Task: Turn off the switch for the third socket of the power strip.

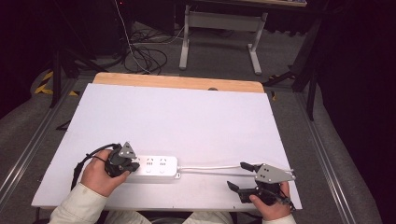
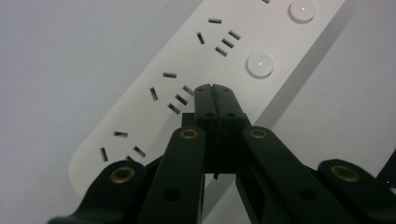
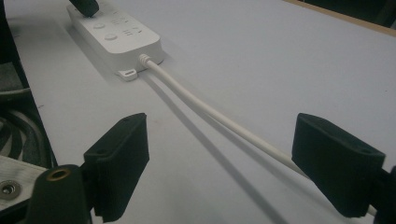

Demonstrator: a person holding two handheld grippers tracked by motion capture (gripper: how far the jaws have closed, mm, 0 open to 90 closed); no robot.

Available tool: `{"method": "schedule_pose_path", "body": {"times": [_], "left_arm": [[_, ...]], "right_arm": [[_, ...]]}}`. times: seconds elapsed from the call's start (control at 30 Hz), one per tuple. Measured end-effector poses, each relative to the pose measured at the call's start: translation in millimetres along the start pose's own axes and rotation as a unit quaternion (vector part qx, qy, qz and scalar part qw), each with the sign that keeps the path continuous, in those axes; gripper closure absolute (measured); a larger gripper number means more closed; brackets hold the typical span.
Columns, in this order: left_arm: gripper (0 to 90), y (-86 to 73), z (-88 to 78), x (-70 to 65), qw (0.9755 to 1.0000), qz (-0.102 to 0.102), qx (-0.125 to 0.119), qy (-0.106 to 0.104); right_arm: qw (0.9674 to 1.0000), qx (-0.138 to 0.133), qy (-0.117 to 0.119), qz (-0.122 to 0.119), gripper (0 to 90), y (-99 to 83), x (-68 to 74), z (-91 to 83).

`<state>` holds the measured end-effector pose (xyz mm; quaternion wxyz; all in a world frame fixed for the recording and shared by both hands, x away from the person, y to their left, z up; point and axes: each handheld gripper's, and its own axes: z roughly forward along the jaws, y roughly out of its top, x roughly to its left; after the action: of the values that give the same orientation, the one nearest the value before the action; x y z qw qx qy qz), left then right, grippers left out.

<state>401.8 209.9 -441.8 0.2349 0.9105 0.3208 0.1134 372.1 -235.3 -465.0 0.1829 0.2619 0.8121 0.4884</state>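
A white power strip [image 1: 156, 166] with several sockets and round buttons [image 2: 260, 65] lies near the front left of the white board [image 1: 187, 121]. My left gripper [image 1: 134, 166] is shut with nothing between its jaws, its joined tips [image 2: 215, 89] resting on or just above the strip [image 2: 140, 116] beside a socket. The strip's white cable [image 1: 210, 167] runs right across the board. My right gripper [image 1: 237, 176] stands open low over the board, and the cable [image 3: 210, 112] passes between its pads and under the right-hand pad [image 3: 336, 163]. The strip [image 3: 116, 37] lies farther off.
The white board sits on a wooden table whose edge [image 1: 177, 81] shows at the back. The board's front edge runs just under both hands. Beyond the table are a desk frame [image 1: 219, 28] and loose cables [image 1: 144, 56] on the floor.
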Motion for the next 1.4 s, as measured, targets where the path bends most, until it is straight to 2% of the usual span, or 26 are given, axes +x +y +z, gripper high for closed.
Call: {"method": "schedule_pose_path", "body": {"times": [0.3,0.5,0.67,0.87,0.93,1.0,1.07,1.1,1.13,1.17,1.23,1.27,1.4], "left_arm": [[90.0,-3.0,0.2,-4.4,0.9998,0.005,-0.01,0.014],[90.0,-5.0,0.5,-3.4,0.9998,-0.001,-0.016,0.008],[90.0,-4.3,0.5,-5.3,0.9997,0.009,-0.014,0.017],[90.0,-6.6,1.5,-4.2,0.9997,0.005,-0.019,0.013],[90.0,-7.6,2.3,-5.8,0.9996,0.007,-0.025,0.013],[90.0,-8.7,3.2,-6.0,0.9993,0.003,-0.037,-0.001],[90.0,-9.1,2.7,-7.3,0.999,0.006,-0.043,0.009],[90.0,-8.8,2.5,-9.3,0.9981,0.011,-0.057,0.019],[90.0,-6.5,4.0,-11.7,0.9981,0.015,-0.053,0.026],[90.0,-4.8,2.7,-11.8,0.9985,0.014,-0.049,0.021],[90.0,-2.8,-7.0,-10.7,0.9972,0.007,-0.074,0.013],[90.0,-2.1,-14.3,-10.2,0.9965,0.006,-0.081,0.021],[90.0,-1.9,-27.5,-9.3,0.9953,0.004,-0.094,0.024]], "right_arm": [[1.0,0.0,0.0,-0.001,18.9,0.0,0.3,-0.3],[1.0,0.0,0.0,-0.002,18.9,0.0,0.5,-0.7],[1.0,0.001,-0.001,-0.002,18.8,-0.2,0.6,-0.7],[1.0,0.002,-0.003,-0.003,18.8,-0.1,0.9,-0.5],[1.0,0.002,-0.003,-0.003,18.8,-0.1,1.0,-0.4],[1.0,0.003,-0.003,-0.003,18.8,0.1,1.0,-0.2],[1.0,0.002,-0.005,-0.002,18.5,0.2,1.0,-0.2],[1.0,0.002,-0.005,-0.002,18.5,0.2,1.0,-0.2],[1.0,0.0,-0.004,-0.003,18.3,0.4,1.4,-0.4],[1.0,0.0,-0.005,-0.003,18.3,0.3,1.1,-0.6],[1.0,0.0,-0.006,-0.003,18.3,0.1,0.7,-0.8],[1.0,-0.001,-0.007,-0.001,18.3,-0.3,0.2,-0.9],[1.0,0.002,-0.005,-0.002,18.3,-0.4,0.6,-0.1]]}}
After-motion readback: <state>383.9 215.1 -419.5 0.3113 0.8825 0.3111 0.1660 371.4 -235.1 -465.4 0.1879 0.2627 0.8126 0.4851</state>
